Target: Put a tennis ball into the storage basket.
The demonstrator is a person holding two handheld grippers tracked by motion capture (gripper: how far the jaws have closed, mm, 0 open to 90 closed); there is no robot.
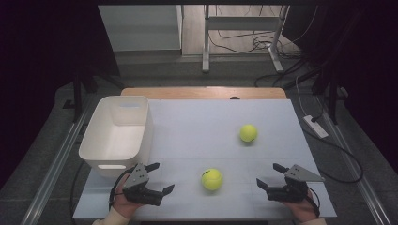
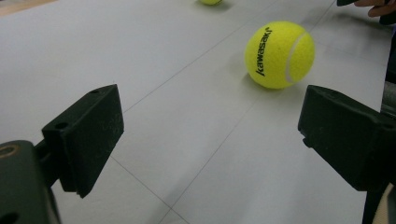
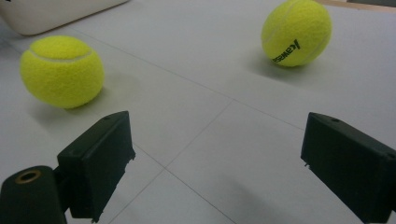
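Both grippers, left (image 1: 159, 177) and right (image 1: 270, 175), rest at the table's (image 1: 197, 126) near edge with jaws wide apart and empty, flanking the near ball (image 1: 211, 179); the far ball (image 1: 248, 133) lies well beyond, the white bin (image 1: 94, 140) at left. To take the near ball well, the left gripper should probably straddle its middle before closing, since a glancing touch could set it rolling.

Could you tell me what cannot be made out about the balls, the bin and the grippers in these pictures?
- Far ball: left gripper view, cut off by the top edge.
- Bin: right gripper view, only a corner shows; the frame edge cuts the rest.
- Near ball: high view, its lettering is too small to read.
- Right gripper: left gripper view, cut off at the top right corner.
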